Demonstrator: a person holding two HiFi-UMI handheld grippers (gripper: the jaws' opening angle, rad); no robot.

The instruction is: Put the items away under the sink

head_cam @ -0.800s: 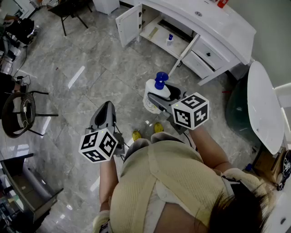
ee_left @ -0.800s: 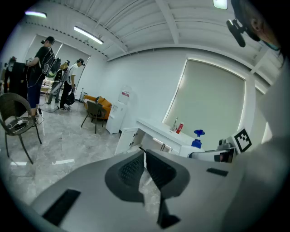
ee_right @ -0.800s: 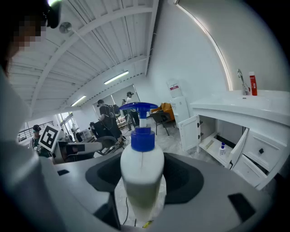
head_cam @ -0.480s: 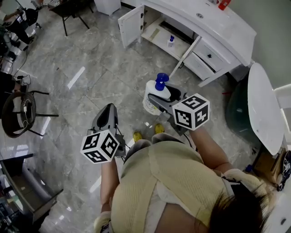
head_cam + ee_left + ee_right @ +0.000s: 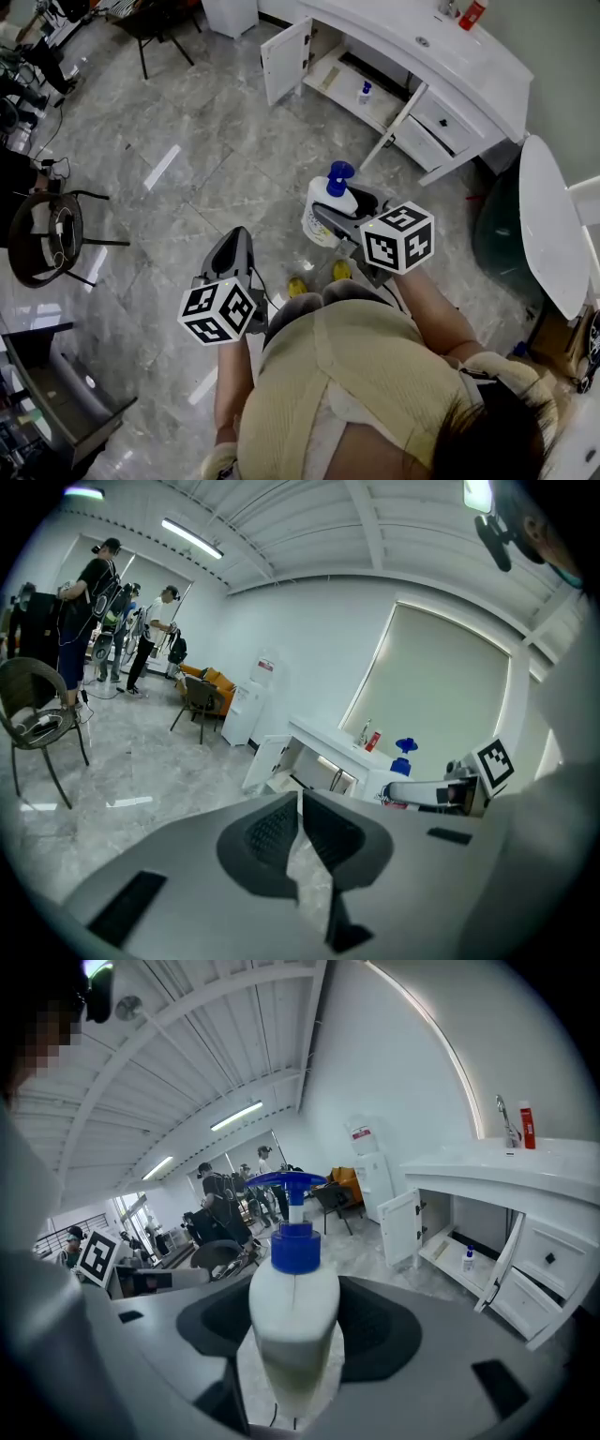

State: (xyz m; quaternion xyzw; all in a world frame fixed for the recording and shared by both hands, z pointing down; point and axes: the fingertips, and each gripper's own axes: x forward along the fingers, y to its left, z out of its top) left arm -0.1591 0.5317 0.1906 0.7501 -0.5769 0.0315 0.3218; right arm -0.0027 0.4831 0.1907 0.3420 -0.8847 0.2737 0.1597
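Observation:
My right gripper [image 5: 339, 217] [image 5: 293, 1335] is shut on a white pump bottle [image 5: 324, 204] [image 5: 292, 1312] with a blue pump head, held upright above the floor. My left gripper [image 5: 233, 255] [image 5: 300, 825] is shut with nothing between its jaws, lower left of the bottle. Ahead stands the white sink cabinet [image 5: 450, 67] [image 5: 525, 1171] with both doors open. A small bottle with a blue cap [image 5: 365, 92] [image 5: 468, 1259] stands on its bottom shelf.
The left cabinet door [image 5: 285, 58] swings out toward the floor. A round white table [image 5: 551, 225] is at the right, a black chair [image 5: 45, 234] at the left. A red bottle [image 5: 474, 13] stands on the sink top. People stand far back [image 5: 89, 602].
The cabinet has shifted lower and nearer in the head view. Both grippers have drifted slightly right and down in the frame, the bottle still held.

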